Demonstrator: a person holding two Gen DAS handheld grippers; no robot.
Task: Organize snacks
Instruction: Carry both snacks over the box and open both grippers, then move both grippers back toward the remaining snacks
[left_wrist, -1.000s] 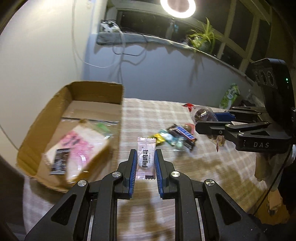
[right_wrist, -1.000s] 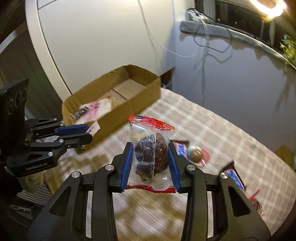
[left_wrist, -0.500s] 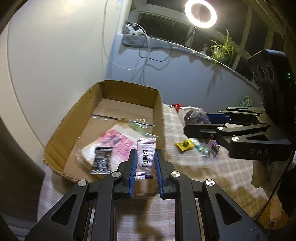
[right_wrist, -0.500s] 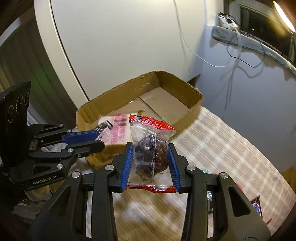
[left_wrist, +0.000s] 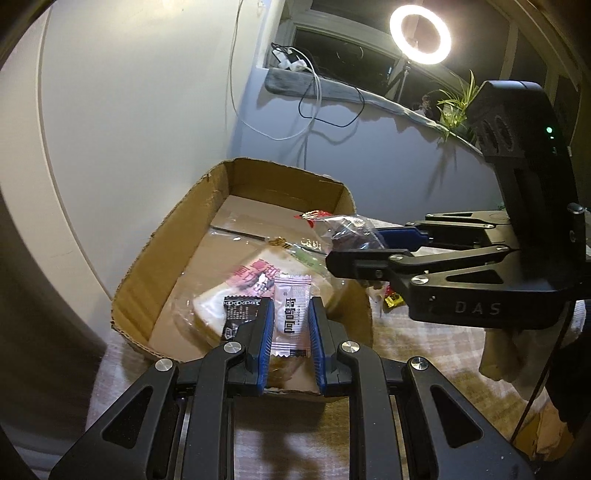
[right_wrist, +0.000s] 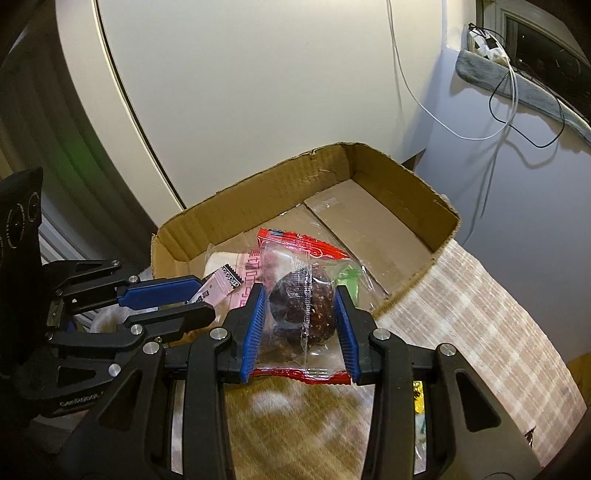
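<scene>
My left gripper (left_wrist: 291, 314) is shut on a small pink-white candy packet (left_wrist: 291, 317) and holds it over the near edge of the open cardboard box (left_wrist: 155, 254). My right gripper (right_wrist: 300, 299) is shut on a clear red-edged bag with a dark chocolate ball (right_wrist: 301, 299), held above the box's near wall (right_wrist: 406, 284). The right gripper also shows in the left wrist view (left_wrist: 354, 254), over the box's right side. The left gripper shows in the right wrist view (right_wrist: 184, 295) at the left. In the box lies a clear bag of sliced bread with pink print (left_wrist: 229, 295).
The box stands on a plaid tablecloth (right_wrist: 480, 317) against a white wall. A yellow candy (left_wrist: 393, 301) lies on the cloth right of the box. A window sill with cables (left_wrist: 314, 85), a plant and a ring light are behind.
Both grippers have moved left from the snack pile to the box, each still holding its packet. They now hang over the box's near side.
</scene>
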